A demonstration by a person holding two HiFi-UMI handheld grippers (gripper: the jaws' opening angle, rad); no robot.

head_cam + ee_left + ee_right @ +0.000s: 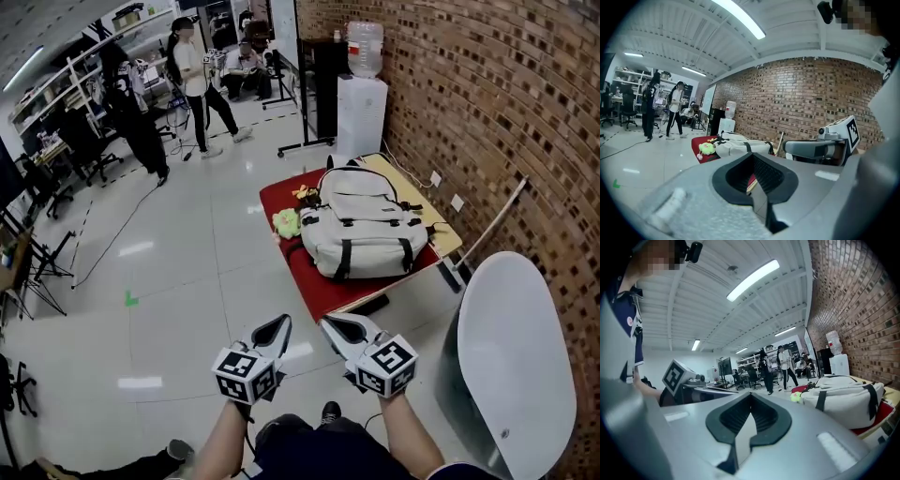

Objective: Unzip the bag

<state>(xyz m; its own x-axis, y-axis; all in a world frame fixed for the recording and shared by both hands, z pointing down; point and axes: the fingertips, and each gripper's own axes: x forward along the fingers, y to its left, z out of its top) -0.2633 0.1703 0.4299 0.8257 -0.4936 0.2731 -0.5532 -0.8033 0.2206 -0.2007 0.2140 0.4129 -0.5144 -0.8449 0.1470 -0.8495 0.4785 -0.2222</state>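
2 grippers are held low and side by side in front of the person, well apart from the table. The left gripper (280, 323) is seen with its black-padded jaws pressed fully together and nothing between them. The right gripper (328, 324) is likewise closed and empty. The cream fabric backpack with black straps (361, 225) is laid flat on the low table covered by a red cloth (319, 289), near the brick wall (487, 103). 1 small yellow-green plush toy (286, 222) is placed just beside the backpack, and a white water dispenser (362, 108) is stood behind the table.
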